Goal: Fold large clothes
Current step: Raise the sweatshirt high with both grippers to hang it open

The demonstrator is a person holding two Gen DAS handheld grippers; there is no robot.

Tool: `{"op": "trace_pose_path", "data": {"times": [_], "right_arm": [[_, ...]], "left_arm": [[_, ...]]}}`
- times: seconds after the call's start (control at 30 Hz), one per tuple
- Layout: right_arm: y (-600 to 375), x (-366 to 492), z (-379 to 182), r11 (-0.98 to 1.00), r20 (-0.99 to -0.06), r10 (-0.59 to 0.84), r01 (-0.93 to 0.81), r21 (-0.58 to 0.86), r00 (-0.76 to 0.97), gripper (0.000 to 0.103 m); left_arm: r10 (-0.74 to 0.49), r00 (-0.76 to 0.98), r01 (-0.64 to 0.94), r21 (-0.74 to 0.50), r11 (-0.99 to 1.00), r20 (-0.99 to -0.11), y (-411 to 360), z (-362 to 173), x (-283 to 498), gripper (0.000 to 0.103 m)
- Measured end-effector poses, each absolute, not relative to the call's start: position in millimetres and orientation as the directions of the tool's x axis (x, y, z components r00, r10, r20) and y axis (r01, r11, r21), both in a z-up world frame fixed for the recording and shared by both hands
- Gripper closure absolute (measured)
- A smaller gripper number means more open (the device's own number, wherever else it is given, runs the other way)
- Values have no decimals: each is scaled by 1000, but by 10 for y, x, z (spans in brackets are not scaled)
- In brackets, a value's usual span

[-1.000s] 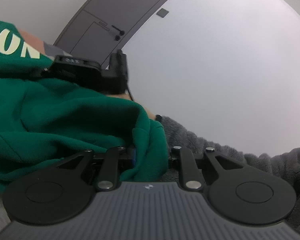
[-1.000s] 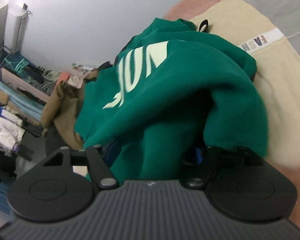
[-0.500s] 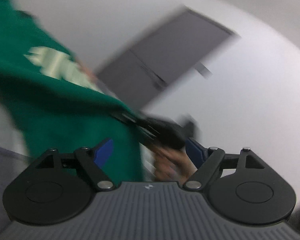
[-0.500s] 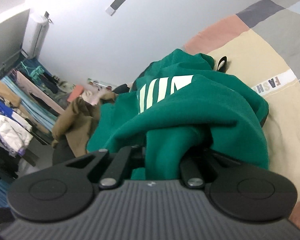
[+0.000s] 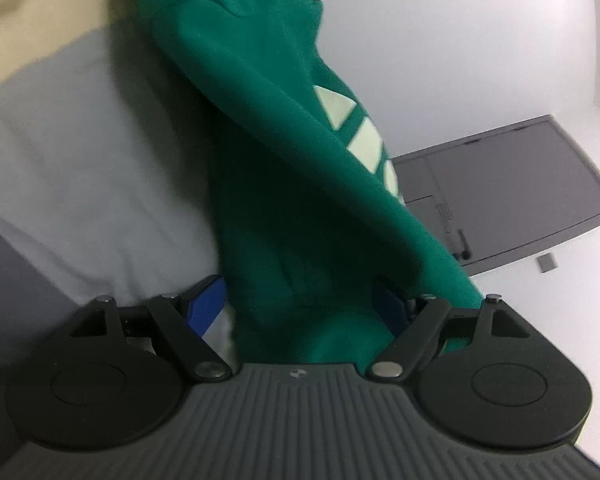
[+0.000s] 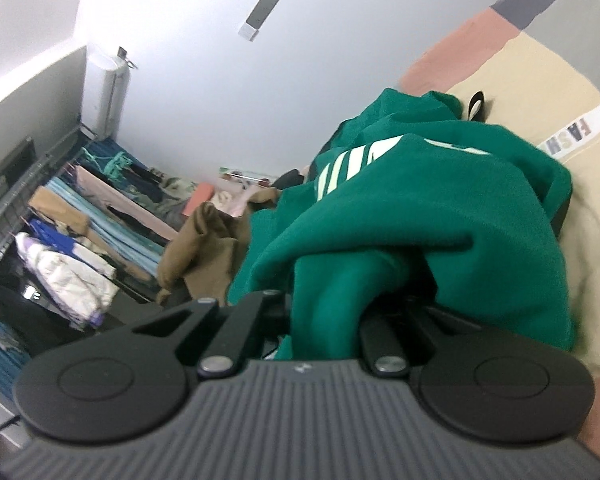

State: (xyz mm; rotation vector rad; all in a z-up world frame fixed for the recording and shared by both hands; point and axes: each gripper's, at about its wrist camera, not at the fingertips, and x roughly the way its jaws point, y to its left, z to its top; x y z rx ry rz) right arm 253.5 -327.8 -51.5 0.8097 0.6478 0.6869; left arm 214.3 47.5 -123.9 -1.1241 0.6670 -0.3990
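green sweatshirt (image 6: 440,216) | pale letters unreadable | bedcover (image 6: 580,92) label "fash"

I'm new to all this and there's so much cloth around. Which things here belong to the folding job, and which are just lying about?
Part of the job:
- green sweatshirt
- right tool, clamped on it
- left tool, open, cloth between its fingers
- patchwork bedspread underneath

Just lying about:
- brown garment
- clothes on the rack
- white jacket
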Motion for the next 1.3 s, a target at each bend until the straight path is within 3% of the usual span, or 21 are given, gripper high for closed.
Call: {"op": "trace_pose_path", "data": {"times": [0.2, 0.27, 0.33, 0.4, 0.43, 0.67, 0.87, 1.1, 1.3], "right_arm": [[-3253, 2547, -551, 476, -219, 766, -305, 825, 604, 94], [-3239, 2541, -544, 486, -223, 765, -313, 816, 604, 94], [-3231, 2529, -528, 495, -224, 764, -325, 806, 605, 94], [-3223, 2492, -508, 504, -221, 761, -342, 793, 610, 94], [-3219, 2464, -497, 510, -218, 759, -352, 785, 613, 94], [-3172, 2176, -166, 549, -165, 756, -475, 687, 634, 94], [-3112, 1809, 457, 557, -83, 757, -574, 600, 648, 94], [-3187, 1505, 1525, 573, 32, 730, -637, 515, 683, 94], [-3298, 1355, 2503, 575, 127, 717, -684, 450, 686, 94]], "left_arm": [[-668, 708, -16, -951, 310, -230, 281, -1299, 2243, 19], [-697, 682, 8, -950, 312, -223, 228, -1250, 2215, 29], [-695, 671, 38, -923, 382, -260, 135, -1127, 2179, 60], [-704, 665, 76, -915, 396, -250, 62, -1044, 2178, 81], [-709, 666, 90, -918, 387, -234, 63, -990, 2140, 85], [-676, 737, 339, -868, 362, 6, 220, -270, 1448, 93], [-655, 743, 487, -783, 388, 137, 292, 501, 971, 94], [-614, 771, 553, -655, 515, 168, 256, 1757, 526, 96], [-587, 765, 626, -518, 582, 265, 308, 2954, 50, 99]]}}
